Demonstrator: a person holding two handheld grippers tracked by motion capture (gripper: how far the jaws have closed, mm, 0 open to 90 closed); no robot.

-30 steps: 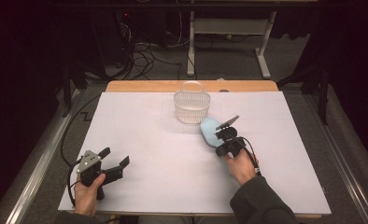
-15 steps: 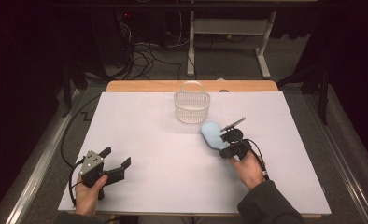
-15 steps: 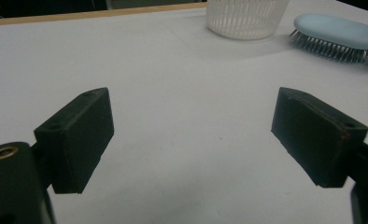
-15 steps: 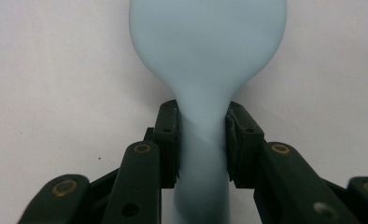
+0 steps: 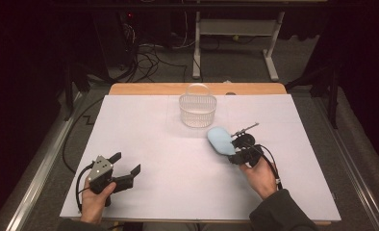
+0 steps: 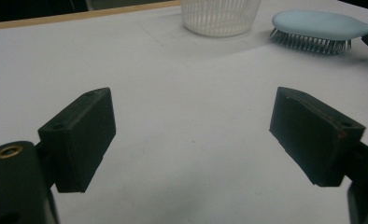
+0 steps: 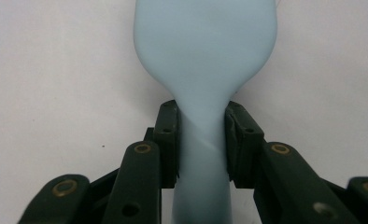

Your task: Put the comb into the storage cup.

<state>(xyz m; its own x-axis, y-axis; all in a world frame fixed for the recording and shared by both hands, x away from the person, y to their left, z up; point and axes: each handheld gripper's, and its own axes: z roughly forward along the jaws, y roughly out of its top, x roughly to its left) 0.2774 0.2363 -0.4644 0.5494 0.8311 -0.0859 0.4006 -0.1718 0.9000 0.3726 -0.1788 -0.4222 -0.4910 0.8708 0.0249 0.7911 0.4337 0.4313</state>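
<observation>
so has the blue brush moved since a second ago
Yes: the blue brush, clamped in the right gripper, has drifted away from the basket, toward the person.

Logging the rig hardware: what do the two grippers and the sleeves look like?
Both grippers are black. The left gripper has blocky rectangular pads, brass-coloured rivets, a grey three-cornered plate on top and a black cable looping back. The right gripper has black link arms with brass rivets and a trailing black cable. Sleeves are dark grey-green.
</observation>
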